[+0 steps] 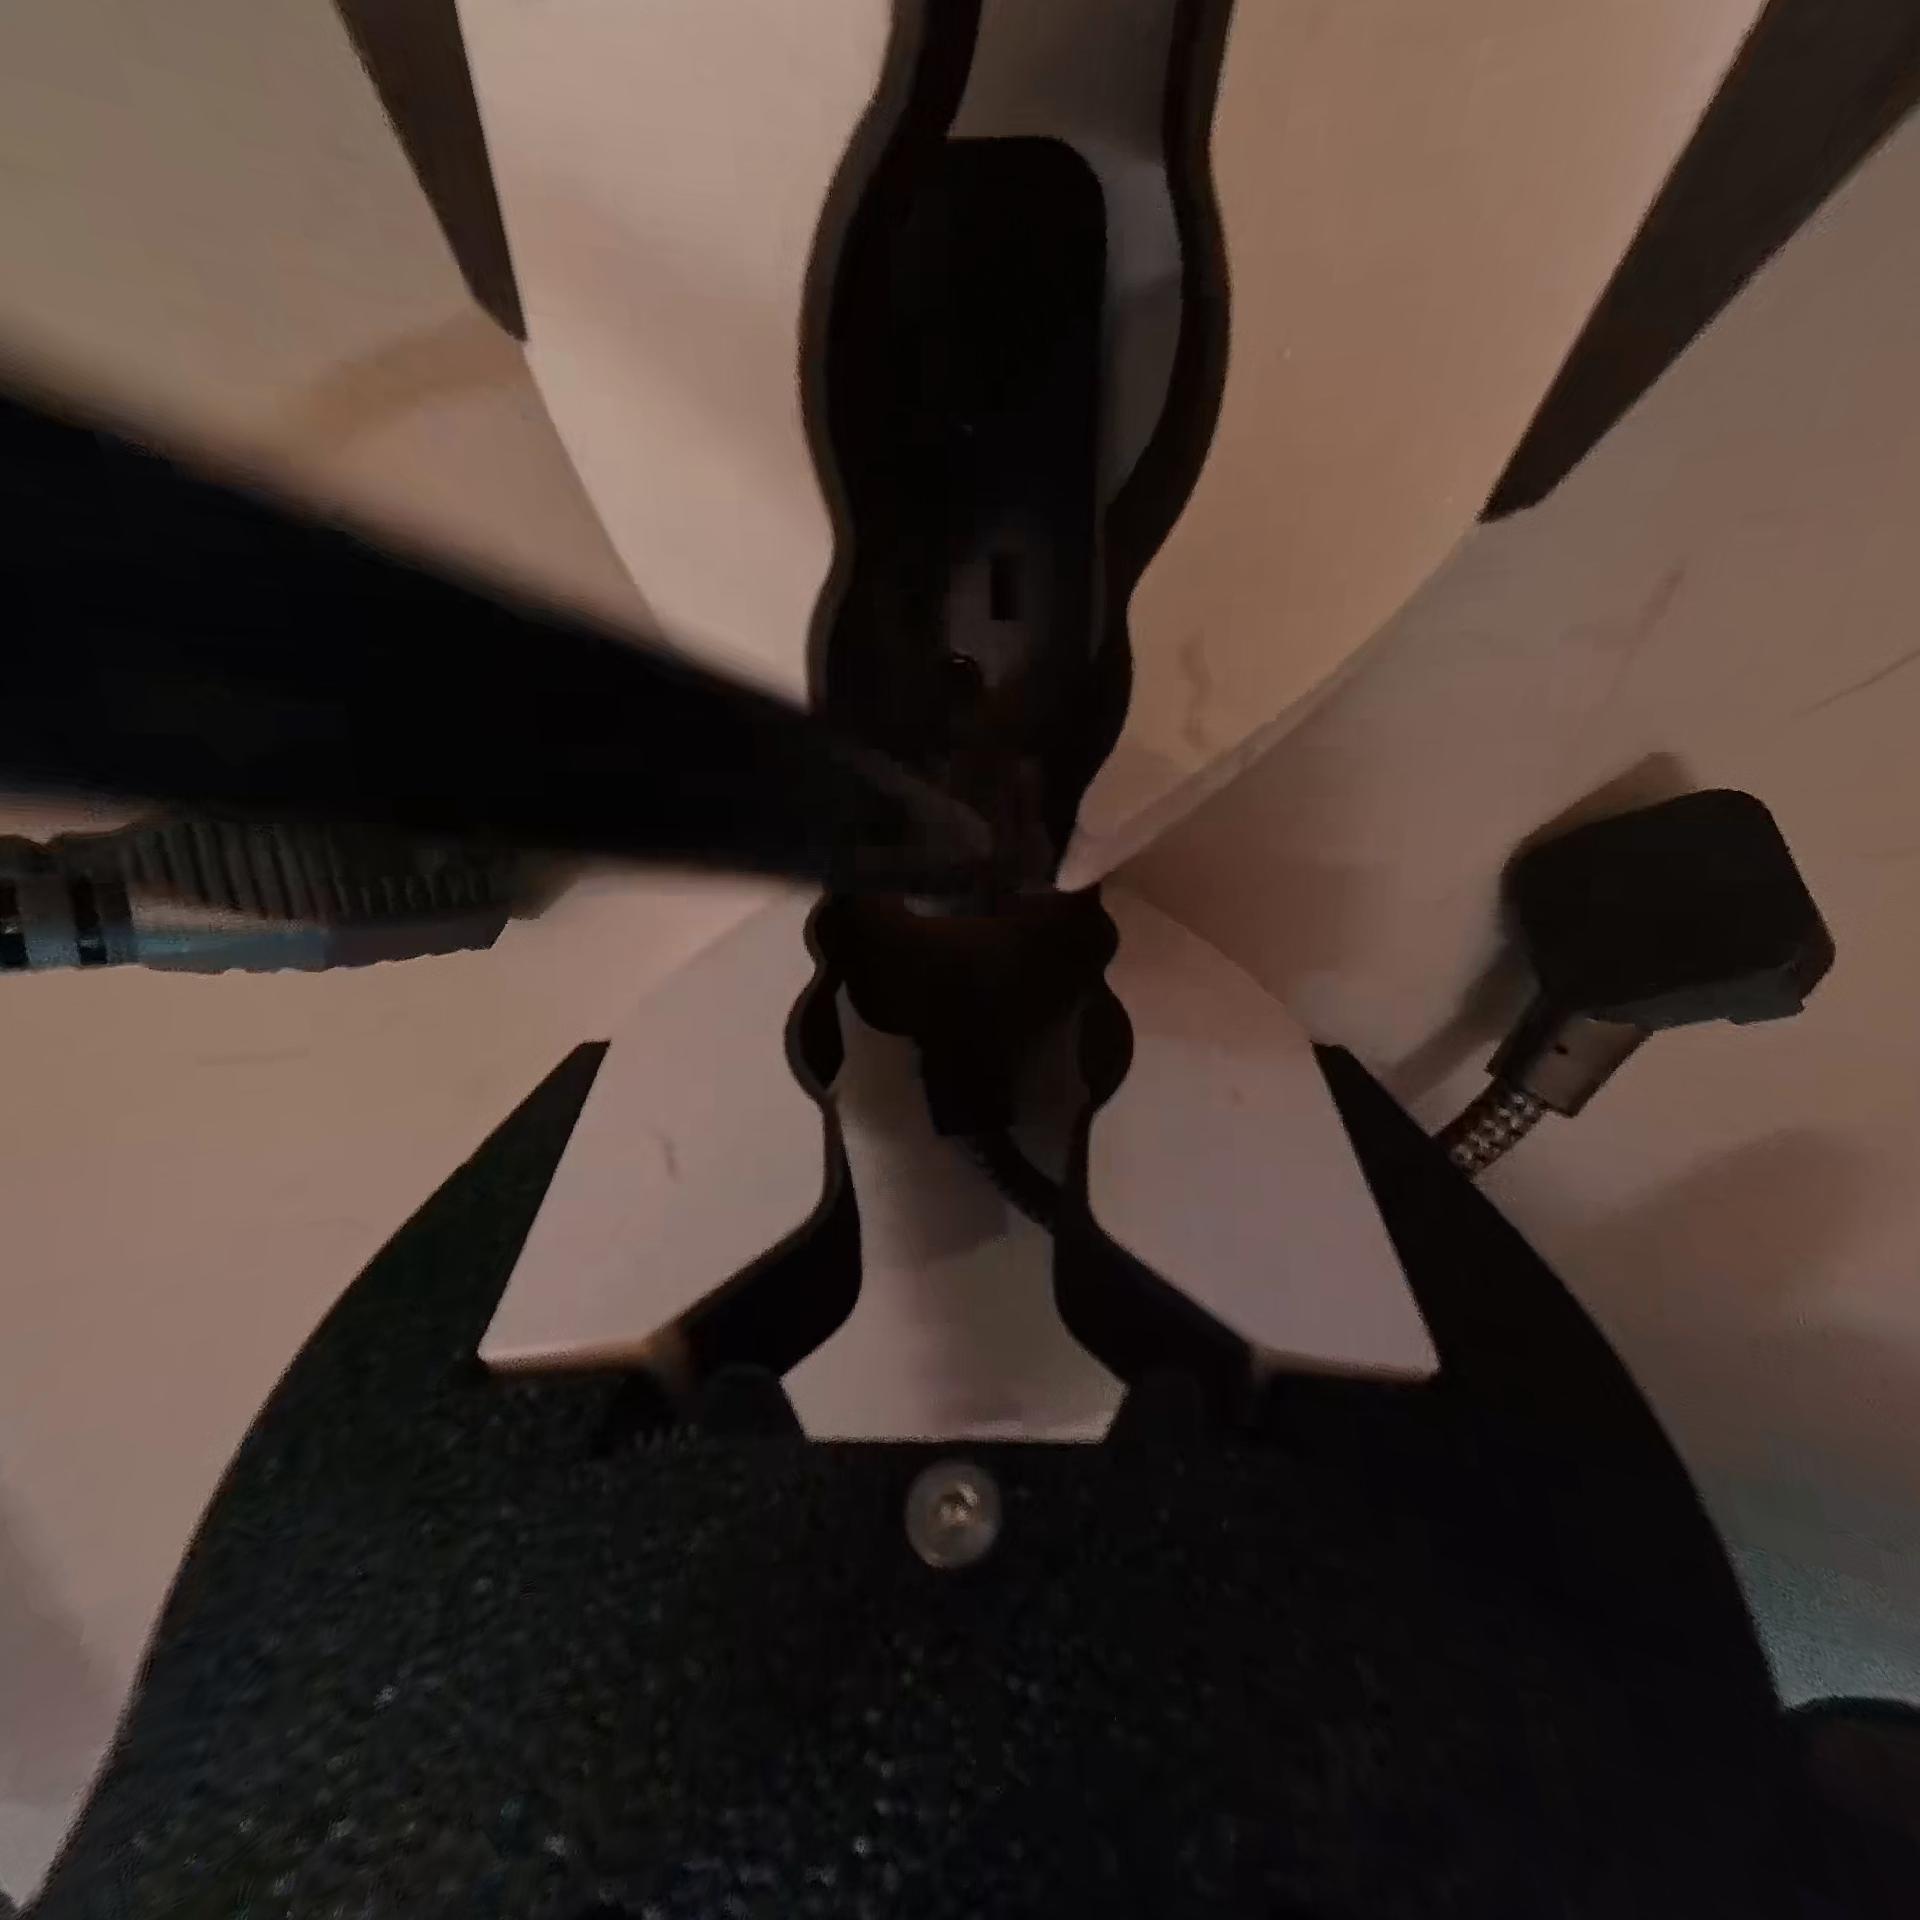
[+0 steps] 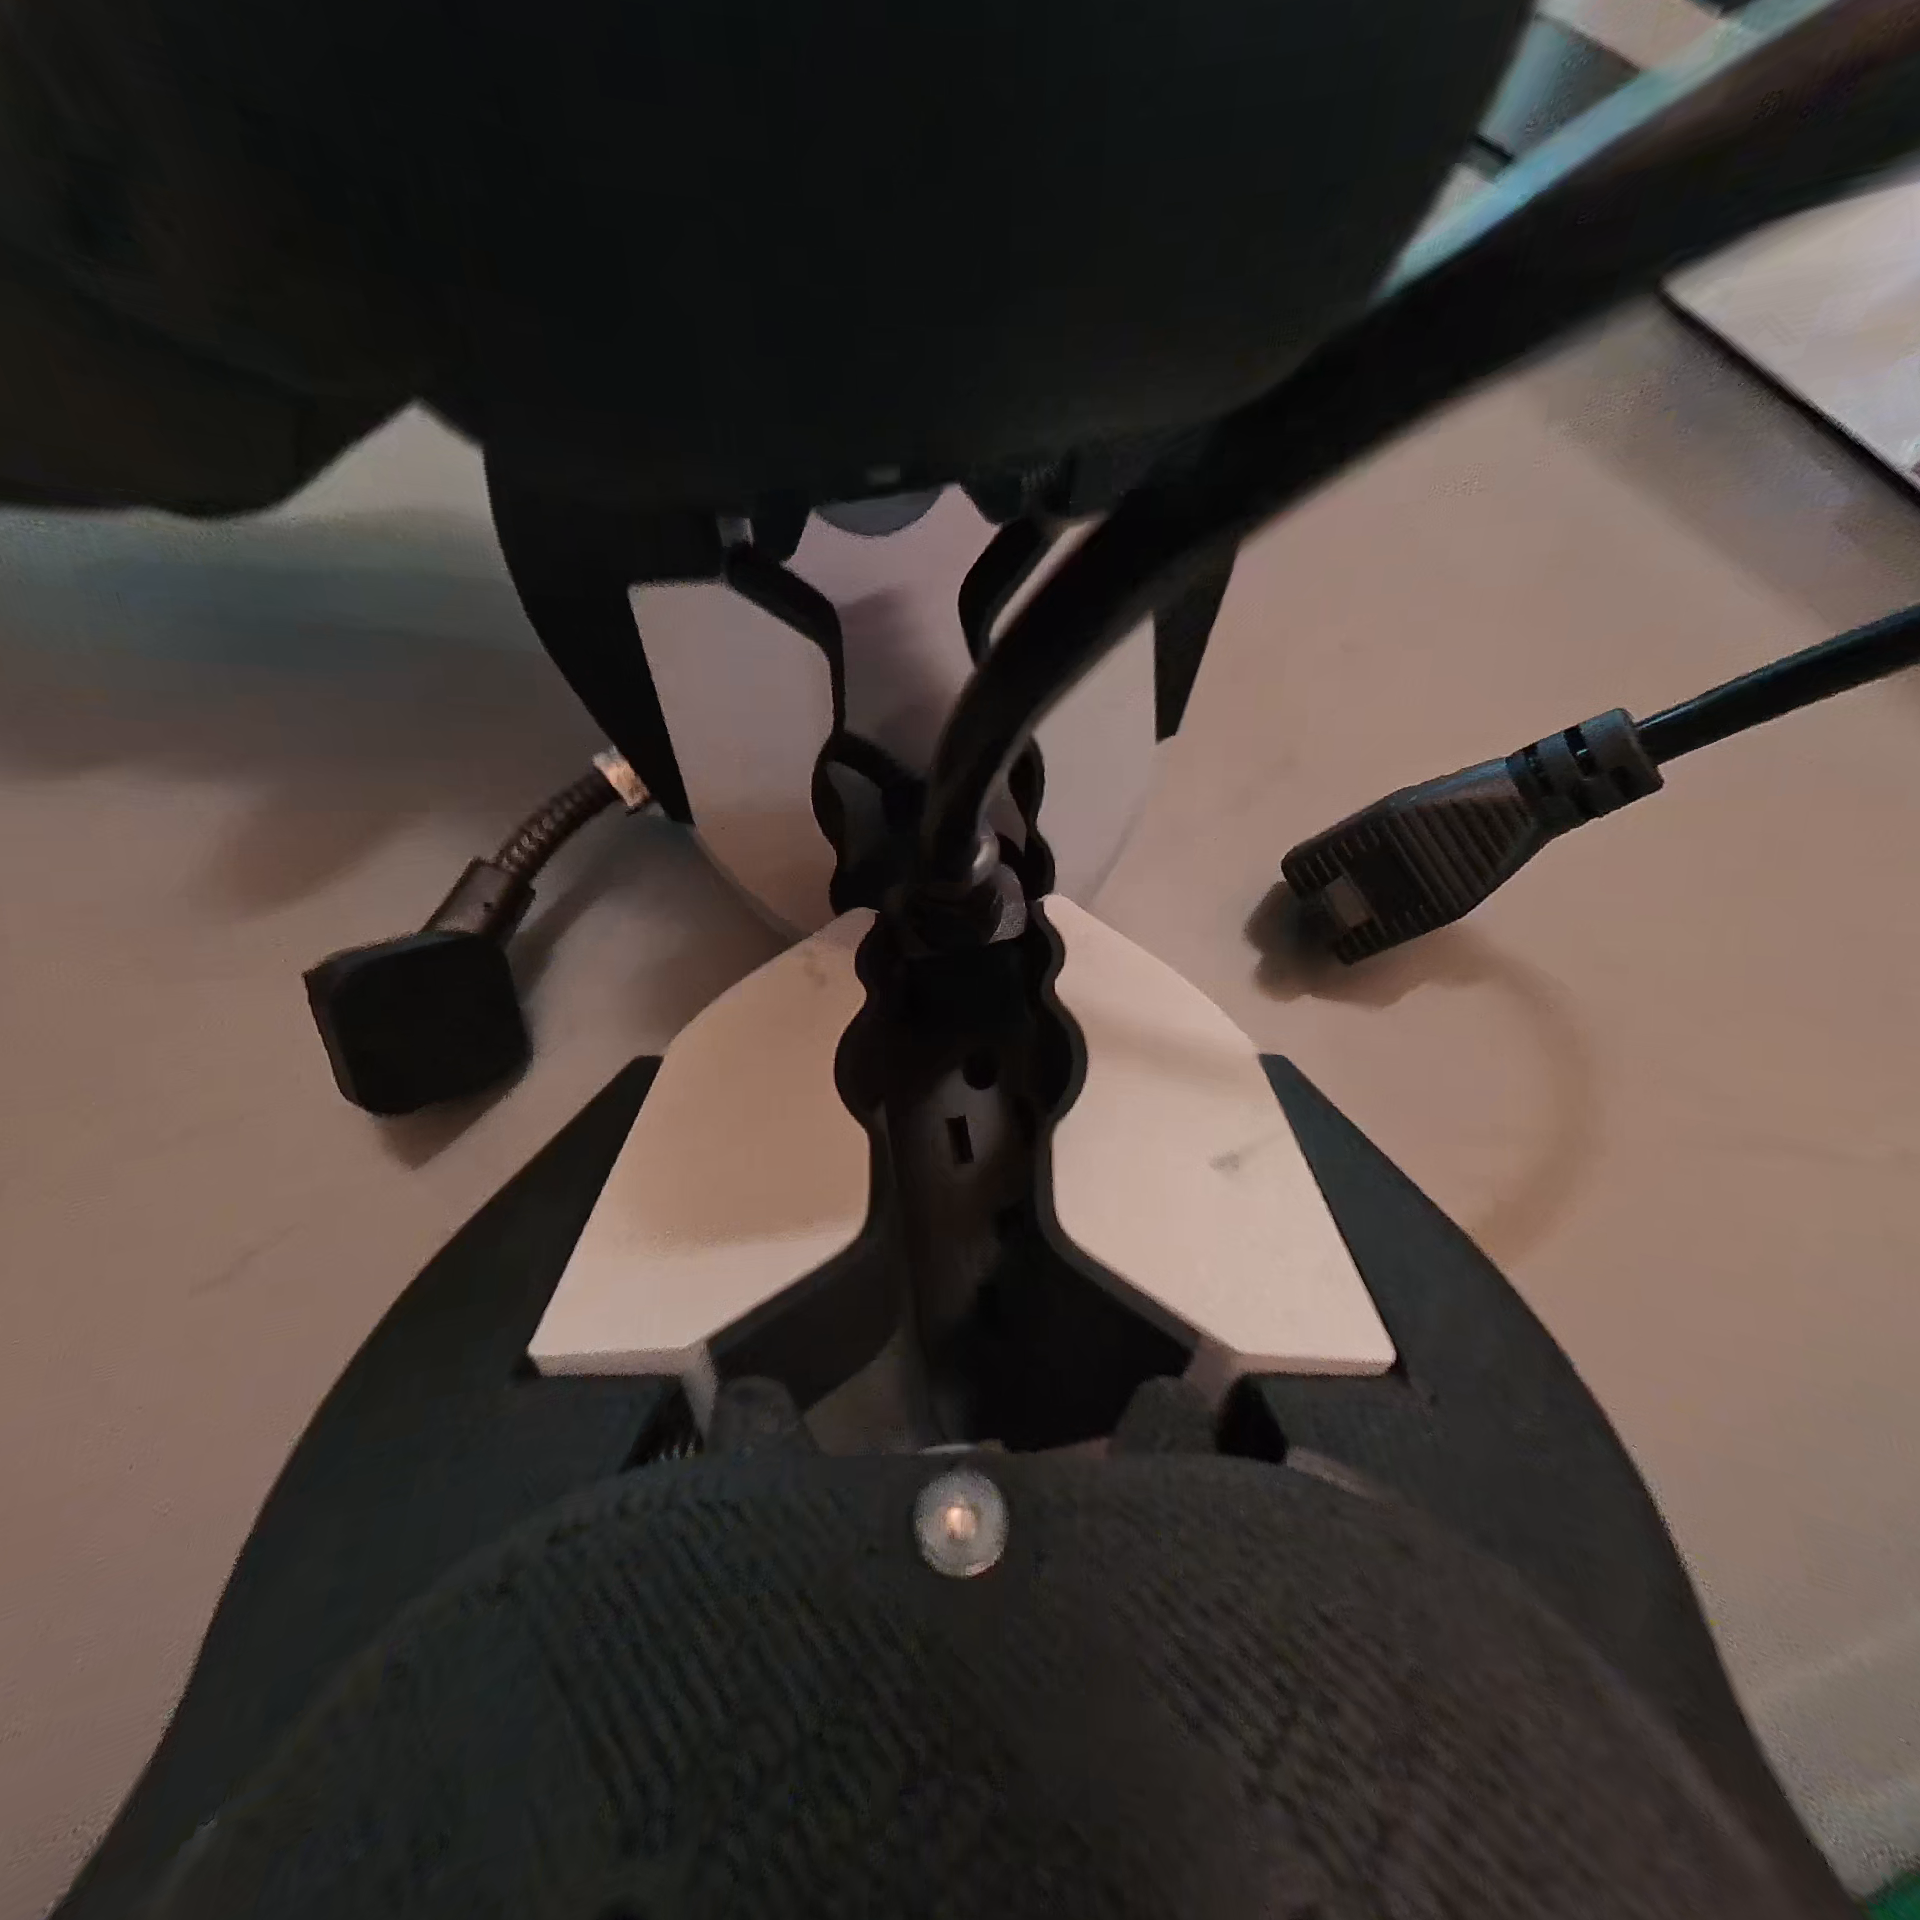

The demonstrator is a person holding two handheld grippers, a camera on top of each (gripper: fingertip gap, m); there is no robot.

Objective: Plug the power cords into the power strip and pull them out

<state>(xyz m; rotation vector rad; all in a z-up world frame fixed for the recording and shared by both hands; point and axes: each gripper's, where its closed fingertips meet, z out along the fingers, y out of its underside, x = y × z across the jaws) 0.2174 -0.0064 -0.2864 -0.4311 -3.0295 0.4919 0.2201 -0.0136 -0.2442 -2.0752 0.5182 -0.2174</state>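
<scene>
Both grippers, left [image 1: 961, 935] and right [image 2: 951, 935], pinch the power strip [image 2: 961, 1132]; two plugs [image 2: 416, 1013] [image 2: 1403, 847] lie loose on the worktop [image 2: 1558, 1039], unplugged.

My left gripper [image 1: 961, 914]: black, grainy-textured body filling the lower frame, one round silver screw [image 1: 952, 1512] set on the centre line, and two broad white fingers [image 1: 665, 1195] edged on their inner faces with wavy black pads. My right gripper [image 2: 951, 935]: same build, though its black body shows a finer ribbed, layered surface, with a matching silver screw [image 2: 959, 1524] at centre and white fingers [image 2: 1195, 1174] carrying scalloped black liners. On both, black pointed side plates flank the white fingers like prongs; a few faint dark scuffs mark the white faces.
</scene>
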